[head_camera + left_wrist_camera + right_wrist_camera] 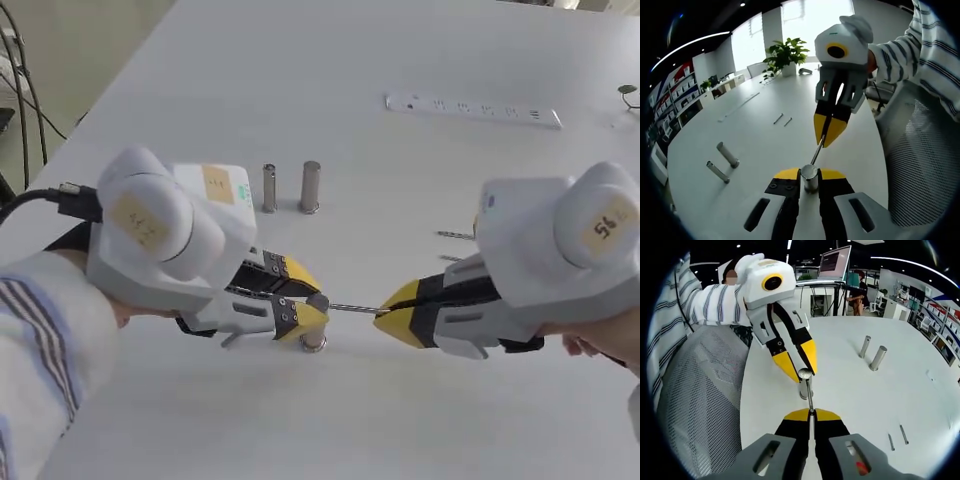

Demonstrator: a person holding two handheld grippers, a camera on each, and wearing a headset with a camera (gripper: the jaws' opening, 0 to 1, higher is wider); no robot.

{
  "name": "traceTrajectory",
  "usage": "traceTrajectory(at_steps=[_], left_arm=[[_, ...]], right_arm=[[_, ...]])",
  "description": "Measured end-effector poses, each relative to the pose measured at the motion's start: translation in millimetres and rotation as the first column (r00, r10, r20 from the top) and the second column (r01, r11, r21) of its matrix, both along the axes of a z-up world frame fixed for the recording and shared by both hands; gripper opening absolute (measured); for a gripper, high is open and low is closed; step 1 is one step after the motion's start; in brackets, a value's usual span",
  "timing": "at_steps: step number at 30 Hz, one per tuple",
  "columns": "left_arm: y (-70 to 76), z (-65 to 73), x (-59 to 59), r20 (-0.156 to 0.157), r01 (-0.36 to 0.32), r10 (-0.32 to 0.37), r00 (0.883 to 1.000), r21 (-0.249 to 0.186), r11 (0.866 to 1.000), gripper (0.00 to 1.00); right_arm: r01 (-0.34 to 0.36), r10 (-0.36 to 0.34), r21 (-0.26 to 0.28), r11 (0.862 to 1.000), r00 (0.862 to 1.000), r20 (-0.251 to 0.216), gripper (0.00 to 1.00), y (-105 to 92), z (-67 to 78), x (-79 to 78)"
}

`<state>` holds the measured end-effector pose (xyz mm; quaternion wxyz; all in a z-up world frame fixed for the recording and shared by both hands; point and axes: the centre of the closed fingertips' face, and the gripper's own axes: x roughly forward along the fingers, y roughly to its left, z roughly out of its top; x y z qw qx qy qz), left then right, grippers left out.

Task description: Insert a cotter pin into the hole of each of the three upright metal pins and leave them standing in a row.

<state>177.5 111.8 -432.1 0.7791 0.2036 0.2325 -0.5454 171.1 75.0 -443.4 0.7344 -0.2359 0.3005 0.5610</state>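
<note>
1. Gripping the near metal pin just below its top, the left claw is clamping it between both yellow tips. The pin is standing upright with its foot on the table.
2. The right claw is pinching a cotter pin by one end, with its tips closed tight on it. It is holding the cotter pin level and pointing it at the left claw.
3. The cotter pin's free end is touching the top of the near metal pin; whether it is sitting in the hole is too small to tell.
4. A thinner metal pin and a thicker metal pin are standing upright side by side farther back, well apart from the gripped one.
5. A spare cotter pin and a second spare cotter pin are lying flat on the table, just beside each other, off to the right claw's side.
6. A white power strip is lying towards the table's far edge.
7. A striped sleeve is covering the arm behind the left claw.
</note>
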Motion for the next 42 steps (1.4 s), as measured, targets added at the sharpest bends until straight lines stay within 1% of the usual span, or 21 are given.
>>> traceTrajectory(at_steps=[1,2,3,4,6,8,11,15,16,20,25,31,34,35,36,37,38,42], left_arm=[[0.2,-0.1,-0.2,-0.003,-0.001,0.001,1.000,-0.001,1.000,0.10],[0.4,0.0,-0.4,0.002,0.003,-0.003,1.000,0.001,1.000,0.10],[0.4,0.1,-1.0,0.017,0.011,-0.011,1.000,0.010,1.000,0.10],[0.5,-0.1,-1.8,0.023,0.015,-0.015,1.000,0.012,1.000,0.10],[1.1,-0.2,-1.1,0.019,0.011,-0.011,1.000,0.010,1.000,0.09],[1.8,-0.4,-0.8,0.020,0.012,-0.012,1.000,0.012,1.000,0.09],[2.4,-0.7,-0.9,0.024,0.011,-0.011,1.000,0.013,1.000,0.09],[2.2,-0.9,-0.4,0.023,-0.003,0.002,1.000,0.008,1.000,0.09],[2.5,-0.8,-0.4,0.023,-0.006,0.006,1.000,0.006,1.000,0.09],[2.7,-0.9,-0.6,0.023,-0.011,0.011,1.000,0.006,1.000,0.09],[0.6,-1.0,-0.9,0.022,-0.017,0.017,1.000,0.003,1.000,0.09],[0.1,-1.3,-1.1,0.013,-0.035,0.035,0.999,-0.001,0.999,0.09],[-0.4,-1.5,-2.4,0.022,-0.025,0.025,0.999,0.007,1.000,0.09],[-0.7,-1.5,-2.5,0.034,-0.015,0.014,0.999,0.010,1.000,0.09],[-0.2,-1.8,-2.4,0.033,-0.016,0.016,0.999,0.011,1.000,0.09],[0.1,-2.0,-3.0,0.028,-0.016,0.016,0.999,0.006,1.000,0.09],[0.4,-2.0,-3.1,0.028,-0.015,0.015,0.999,0.004,1.000,0.09],[-0.5,-2.0,-4.0,0.031,-0.009,0.009,0.999,0.008,1.000,0.09]], right_arm=[[-0.006,0.006,-0.002,1.000,1.000,-0.001,0.00,0.6,-0.6,-0.5],[-0.008,0.008,-0.003,1.000,1.000,-0.001,0.00,0.8,-0.8,-0.7],[-0.010,0.010,-0.005,1.000,1.000,-0.001,0.00,1.6,-1.2,-0.6],[-0.014,0.014,-0.006,1.000,1.000,-0.002,0.00,2.3,-1.3,-0.9],[-0.021,0.021,-0.006,1.000,1.000,-0.004,0.00,4.6,-1.0,-0.9],[-0.035,0.035,-0.025,0.999,0.999,0.005,0.00,5.1,-2.0,0.0],[-0.037,0.037,-0.037,0.999,0.999,0.006,0.00,5.4,-2.3,1.4],[-0.032,0.033,-0.042,0.999,0.999,0.013,0.00,6.7,-2.5,5.5],[-0.032,0.033,-0.044,0.998,0.999,0.022,0.00,7.4,-2.7,7.2],[-0.049,0.050,-0.052,0.997,0.998,0.026,0.00,11.5,-6.1,6.2],[-0.066,0.066,-0.035,0.997,0.998,0.018,0.00,21.3,-8.7,1.1],[-0.100,0.101,-0.026,0.995,0.994,0.036,0.00,30.9,-9.0,1.9],[-0.114,0.115,-0.010,0.993,0.993,0.039,0.00,38.7,-9.2,1.3],[-0.137,0.137,-0.003,0.991,0.989,0.052,0.00,42.7,-8.3,0.8],[-0.167,0.171,-0.051,0.985,0.981,0.090,0.00,40.7,-9.7,2.3],[-0.199,0.204,-0.055,0.979,0.972,0.120,0.00,43.2,-7.6,2.3],[-0.198,0.202,-0.047,0.979,0.974,0.105,0.00,42.5,-7.7,-0.9],[-0.231,0.236,-0.055,0.971,0.965,0.115,0.00,41.7,-8.0,-1.2]])
